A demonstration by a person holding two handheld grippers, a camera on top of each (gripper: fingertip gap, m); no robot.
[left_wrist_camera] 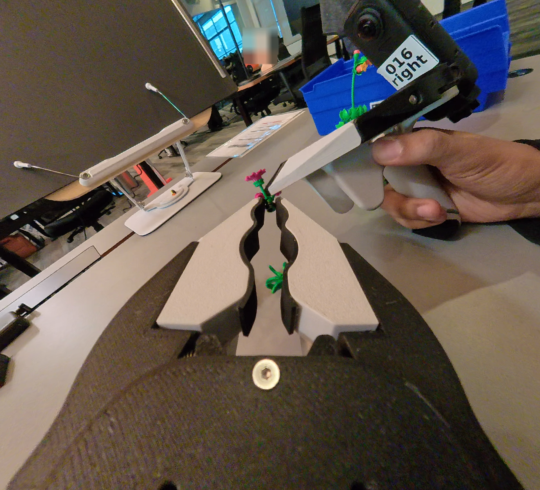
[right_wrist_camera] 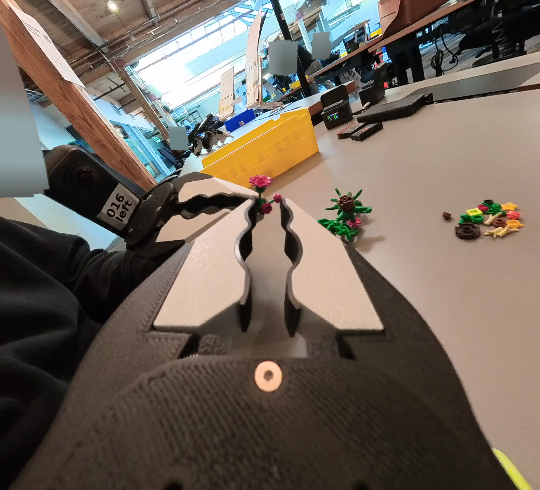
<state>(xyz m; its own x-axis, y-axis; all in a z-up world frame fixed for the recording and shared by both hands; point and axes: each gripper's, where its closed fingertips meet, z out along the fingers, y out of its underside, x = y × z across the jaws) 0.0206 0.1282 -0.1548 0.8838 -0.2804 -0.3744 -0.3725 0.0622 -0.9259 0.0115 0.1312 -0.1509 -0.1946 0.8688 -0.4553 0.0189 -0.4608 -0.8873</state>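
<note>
A small green toy flower sprig (left_wrist_camera: 256,176) with a magenta blossom and two magenta side buds stands between both grippers above the grey table (left_wrist_camera: 438,257). My left gripper (left_wrist_camera: 268,200) is shut on the lower stem of the sprig. My right gripper (right_wrist_camera: 267,202) comes in from the right with its jaws narrowed on the side buds of the sprig (right_wrist_camera: 261,182). It also shows in the left wrist view (left_wrist_camera: 273,188), held by a hand (left_wrist_camera: 455,178). The left gripper (right_wrist_camera: 248,198) meets it from the left. A green leaf piece (left_wrist_camera: 276,278) lies on the table under my left fingers.
A green plant cluster with a brown flower (right_wrist_camera: 346,211) and a pile of small coloured pieces (right_wrist_camera: 491,219) lie to the right. A yellow bin (right_wrist_camera: 263,148), a blue bin (left_wrist_camera: 336,96) with a tall flower stem (left_wrist_camera: 355,81) before it, and a white stand (left_wrist_camera: 140,154) sit farther back. Left and right tips are no more than a few centimetres apart.
</note>
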